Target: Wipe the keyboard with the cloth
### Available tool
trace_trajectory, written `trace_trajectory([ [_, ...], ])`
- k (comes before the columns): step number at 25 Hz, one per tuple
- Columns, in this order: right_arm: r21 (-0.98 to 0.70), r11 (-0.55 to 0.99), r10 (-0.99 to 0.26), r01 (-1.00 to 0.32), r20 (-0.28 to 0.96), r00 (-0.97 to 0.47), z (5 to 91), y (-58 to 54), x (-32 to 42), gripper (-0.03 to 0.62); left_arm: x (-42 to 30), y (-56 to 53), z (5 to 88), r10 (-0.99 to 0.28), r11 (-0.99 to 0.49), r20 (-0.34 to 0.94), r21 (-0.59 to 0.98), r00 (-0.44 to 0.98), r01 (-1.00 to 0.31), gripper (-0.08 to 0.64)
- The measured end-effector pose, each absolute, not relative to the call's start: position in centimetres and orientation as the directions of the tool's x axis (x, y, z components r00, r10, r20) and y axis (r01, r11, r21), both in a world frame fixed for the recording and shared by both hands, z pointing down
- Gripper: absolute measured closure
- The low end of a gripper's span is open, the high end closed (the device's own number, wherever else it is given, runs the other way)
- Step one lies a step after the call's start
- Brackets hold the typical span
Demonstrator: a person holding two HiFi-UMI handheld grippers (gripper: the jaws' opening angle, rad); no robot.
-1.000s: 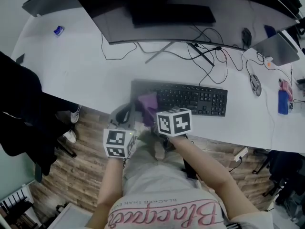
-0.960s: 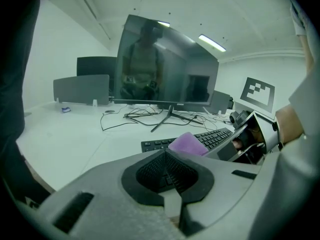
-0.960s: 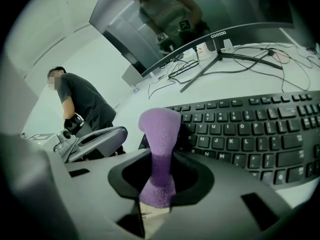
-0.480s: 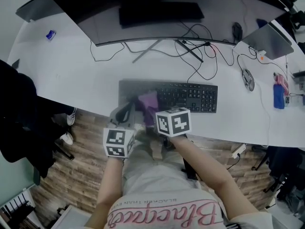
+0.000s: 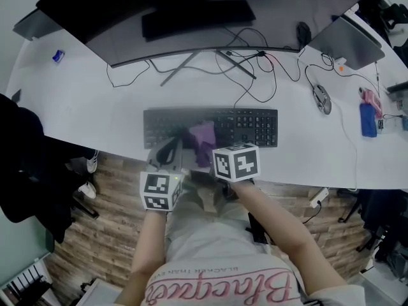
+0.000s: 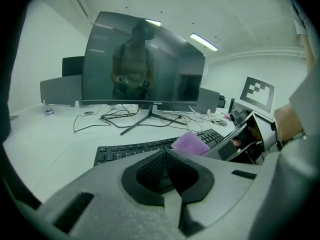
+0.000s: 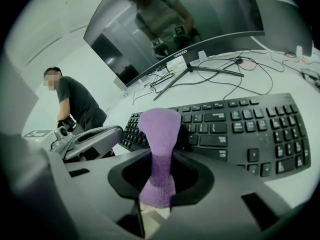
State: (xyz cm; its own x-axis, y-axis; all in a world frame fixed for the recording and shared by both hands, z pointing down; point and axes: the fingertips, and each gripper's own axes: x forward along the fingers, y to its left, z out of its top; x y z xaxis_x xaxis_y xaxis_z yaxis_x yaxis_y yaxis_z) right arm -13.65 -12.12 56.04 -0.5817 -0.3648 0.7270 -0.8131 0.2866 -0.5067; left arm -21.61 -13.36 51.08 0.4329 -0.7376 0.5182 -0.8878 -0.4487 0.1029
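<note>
A black keyboard (image 5: 248,126) lies near the front edge of the white desk (image 5: 95,107). A purple cloth (image 5: 204,136) rests on its left-middle keys. My right gripper (image 5: 207,150) is shut on the cloth. In the right gripper view the cloth (image 7: 159,134) stands up between the jaws of the right gripper (image 7: 160,176), over the keyboard (image 7: 240,129). My left gripper (image 5: 167,153) hovers at the keyboard's front left, beside the cloth, jaws shut and empty. The left gripper view shows the left gripper (image 6: 165,156) in front of the keyboard (image 6: 125,151), with the cloth (image 6: 190,143) to its right.
A wide curved monitor (image 5: 191,18) on a splayed stand (image 5: 185,69) stands behind the keyboard, with tangled cables (image 5: 261,75). A mouse (image 5: 319,97) and a blue object (image 5: 368,120) lie at the right. A person (image 7: 75,104) stands off to the left.
Both grippers and the cloth have shifted right along the keyboard, from its left end towards the middle. The head view has swung, so the desk sits further left in frame.
</note>
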Motion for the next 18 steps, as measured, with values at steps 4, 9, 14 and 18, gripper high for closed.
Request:
trace_trajectory([
  [4,-0.511,0.28,-0.372,-0.813,0.722,-0.583,56.1,-12.0,-11.8,0.502,-19.7,-13.0,51.2,-0.73,-0.461,0.521,0.104,0.443,-0.881,0.554],
  [9,-0.507,0.273,-0.384,-0.818,0.722,-0.576,56.1,-11.9,-9.2,0.502,-17.4,-12.8,51.4,-0.719,-0.477,0.524,0.105,0.456,-0.873,0.554],
  [14,-0.503,0.262,-0.394,-0.824,0.724,-0.567,56.1,-11.8,-6.9,0.502,-15.3,-12.8,51.3,-0.718,-0.489,0.52,0.098,0.464,-0.867,0.554],
  [18,-0.499,0.25,-0.406,-0.83,0.724,-0.558,56.1,-11.8,-4.6,0.502,-13.4,-12.7,51.3,-0.713,-0.502,0.517,0.095,0.474,-0.859,0.554],
])
